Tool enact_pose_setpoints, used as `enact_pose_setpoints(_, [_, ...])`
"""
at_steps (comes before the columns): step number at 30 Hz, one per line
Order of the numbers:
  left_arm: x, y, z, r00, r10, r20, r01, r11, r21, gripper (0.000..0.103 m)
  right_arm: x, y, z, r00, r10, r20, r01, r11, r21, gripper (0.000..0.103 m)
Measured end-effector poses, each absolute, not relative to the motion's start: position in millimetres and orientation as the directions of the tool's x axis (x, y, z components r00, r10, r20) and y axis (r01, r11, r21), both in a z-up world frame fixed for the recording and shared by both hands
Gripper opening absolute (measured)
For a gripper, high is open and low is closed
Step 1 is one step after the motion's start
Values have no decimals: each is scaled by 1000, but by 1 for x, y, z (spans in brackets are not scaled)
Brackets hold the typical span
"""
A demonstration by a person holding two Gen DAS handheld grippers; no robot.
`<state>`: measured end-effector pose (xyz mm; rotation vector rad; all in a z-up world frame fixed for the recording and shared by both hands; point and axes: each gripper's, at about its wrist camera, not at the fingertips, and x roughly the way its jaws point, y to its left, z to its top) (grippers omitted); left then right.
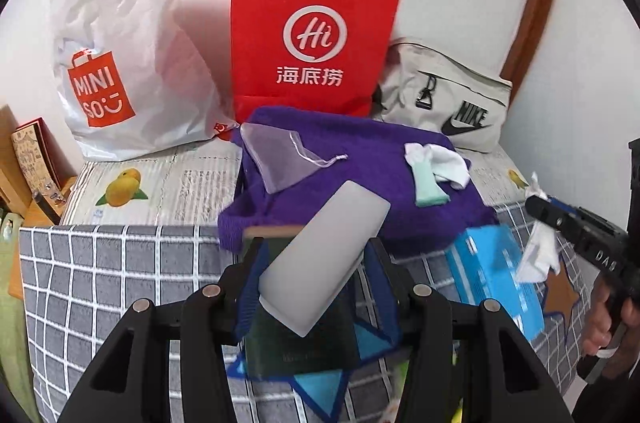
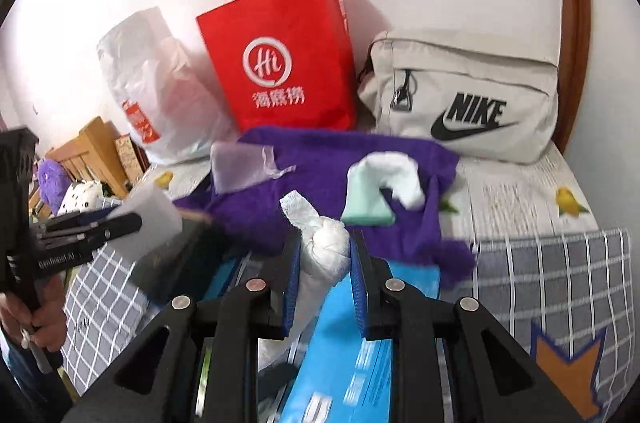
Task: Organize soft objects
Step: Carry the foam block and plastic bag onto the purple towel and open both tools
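A bed in grey checked cloth against a white wall; fuzzy purple towel lies mid-bed. Left tongs clamp a smooth frosted block; right tongs pinch crumpled white tissue

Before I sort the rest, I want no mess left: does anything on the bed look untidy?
Yes. The purple cloth lies rumpled across the bed, with a sheer pouch and a loose white-and-mint sock bundle dropped on it. The three bags behind stand propped against the wall.
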<state>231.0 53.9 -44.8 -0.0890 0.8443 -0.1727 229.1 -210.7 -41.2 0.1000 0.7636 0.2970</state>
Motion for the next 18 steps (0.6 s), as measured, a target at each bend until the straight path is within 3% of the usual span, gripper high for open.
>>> enact_pose_setpoints(18, [337, 43, -29, 661, -149, -735, 73, 988, -135, 47, 339, -206, -12, 694, 314, -648, -279, 947, 160, 24])
